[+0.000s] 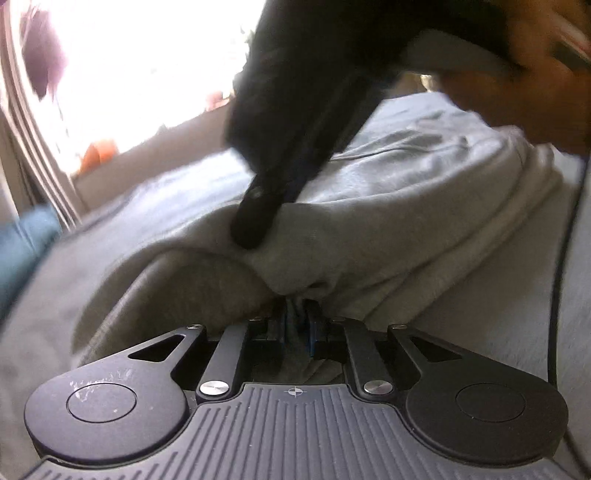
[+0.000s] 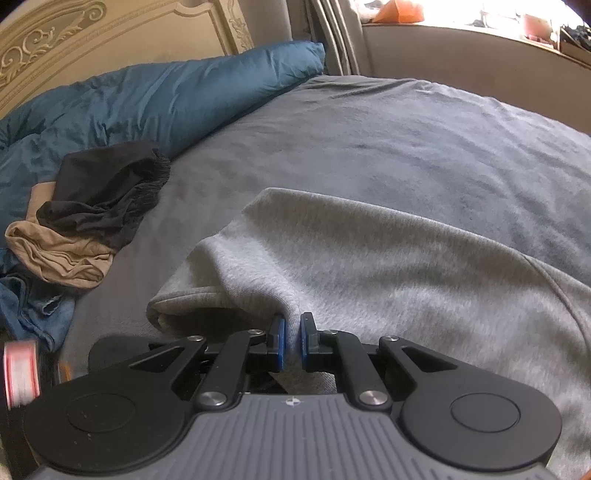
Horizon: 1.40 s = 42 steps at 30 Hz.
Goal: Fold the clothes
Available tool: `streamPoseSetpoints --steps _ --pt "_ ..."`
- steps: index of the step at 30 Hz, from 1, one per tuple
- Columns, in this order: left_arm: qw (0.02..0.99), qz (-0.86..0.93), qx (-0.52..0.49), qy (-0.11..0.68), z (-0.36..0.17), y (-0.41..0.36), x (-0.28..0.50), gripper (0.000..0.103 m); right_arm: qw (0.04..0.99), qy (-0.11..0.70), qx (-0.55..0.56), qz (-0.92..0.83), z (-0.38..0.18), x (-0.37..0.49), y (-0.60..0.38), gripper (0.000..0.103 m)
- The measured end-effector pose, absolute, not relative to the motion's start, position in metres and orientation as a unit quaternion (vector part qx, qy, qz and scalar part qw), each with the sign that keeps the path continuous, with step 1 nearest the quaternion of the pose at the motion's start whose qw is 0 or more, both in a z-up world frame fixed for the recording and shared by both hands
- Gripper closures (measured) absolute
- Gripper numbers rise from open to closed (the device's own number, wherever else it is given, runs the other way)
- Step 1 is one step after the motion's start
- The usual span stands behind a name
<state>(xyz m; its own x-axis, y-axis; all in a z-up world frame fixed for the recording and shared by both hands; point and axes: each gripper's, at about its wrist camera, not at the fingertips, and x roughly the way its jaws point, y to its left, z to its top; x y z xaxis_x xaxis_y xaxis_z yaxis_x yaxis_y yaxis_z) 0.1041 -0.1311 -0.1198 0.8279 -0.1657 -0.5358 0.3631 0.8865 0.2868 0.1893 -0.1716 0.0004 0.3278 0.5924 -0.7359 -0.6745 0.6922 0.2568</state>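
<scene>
A light grey sweatshirt (image 2: 369, 266) lies on the bed, its edge lifted into a fold. My right gripper (image 2: 291, 334) is shut on that fold, with grey fabric pinched between its blue pads (image 2: 280, 343). In the left wrist view the same sweatshirt (image 1: 406, 206) is bunched up, and my left gripper (image 1: 295, 317) is shut on a gathered pleat of it. The right gripper (image 1: 255, 221) reaches down from above as a dark shape, its tip pressed into the cloth a short way beyond the left one. A hand (image 1: 517, 96) holds it at the upper right.
A grey bedcover (image 2: 369, 129) spreads under the sweatshirt. A blue duvet (image 2: 166, 96) lies along the carved headboard (image 2: 92, 33). Black (image 2: 107, 184) and tan (image 2: 59, 254) clothes are piled at the left. A bright window (image 1: 147, 55) and sill lie beyond the bed.
</scene>
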Motion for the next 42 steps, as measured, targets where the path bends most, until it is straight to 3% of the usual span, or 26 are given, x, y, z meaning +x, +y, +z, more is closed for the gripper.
streamPoseSetpoints --steps 3,8,17,26,42 --pt "0.942 -0.138 0.135 0.273 -0.110 -0.115 0.105 0.079 0.815 0.428 -0.046 0.388 0.001 0.190 -0.173 0.095" --pt "0.948 -0.128 0.060 0.284 -0.094 -0.084 0.100 0.070 0.816 0.430 -0.039 0.385 0.000 0.193 -0.174 0.095" --pt "0.954 -0.190 0.025 0.230 -0.071 -0.089 0.055 0.072 0.815 0.433 -0.035 0.384 0.000 0.195 -0.174 0.095" --pt "0.944 -0.220 0.015 0.247 -0.097 -0.108 0.092 0.079 0.812 0.433 -0.022 0.392 0.003 0.194 -0.179 0.095" --pt "0.947 -0.188 -0.008 0.258 -0.121 -0.095 0.124 0.076 0.800 0.435 -0.009 0.414 -0.006 0.190 -0.184 0.095"
